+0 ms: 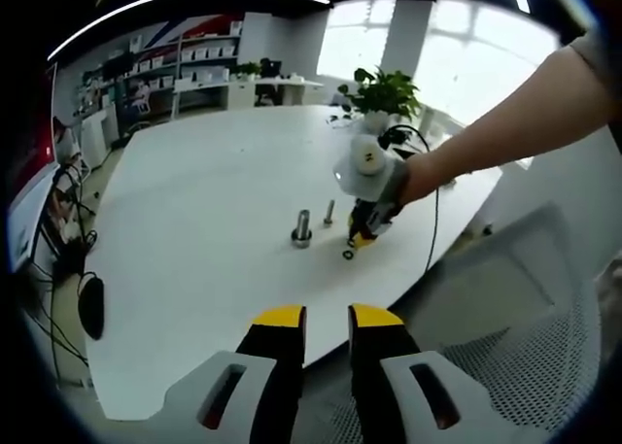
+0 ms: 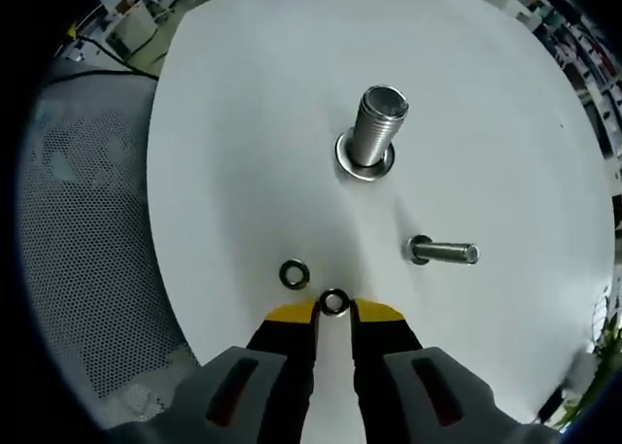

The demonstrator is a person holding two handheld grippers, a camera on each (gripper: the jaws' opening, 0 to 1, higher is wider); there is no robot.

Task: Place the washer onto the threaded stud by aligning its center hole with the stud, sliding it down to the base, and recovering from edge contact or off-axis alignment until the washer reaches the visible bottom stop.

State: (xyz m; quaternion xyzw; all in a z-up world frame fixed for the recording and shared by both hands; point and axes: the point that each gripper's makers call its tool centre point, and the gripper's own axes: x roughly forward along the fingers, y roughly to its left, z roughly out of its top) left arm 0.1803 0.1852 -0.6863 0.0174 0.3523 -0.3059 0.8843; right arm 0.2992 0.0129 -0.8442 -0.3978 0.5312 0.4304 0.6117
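Left gripper view: left gripper (image 1: 327,315) held above table edge (image 1: 194,269), jaws slightly parted, empty; right gripper (image 1: 362,238) ahead, beside large stud (image 1: 302,226).

Right gripper view: right gripper (image 2: 334,311) pinches washer (image 2: 334,301) at tips; second washer (image 2: 293,274) lies just left; large stud (image 2: 374,131) well ahead, small stud (image 2: 442,252) ahead-right.

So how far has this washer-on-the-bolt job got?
Early days. The large upright threaded steel stud already has a ring at its base. The right tool has a small dark metal washer at its yellow tips, low over the white table, whether gripped is unclear. A second dark washer lies beside it. Carrying, aligning and sliding down remain. The left tool waits empty.
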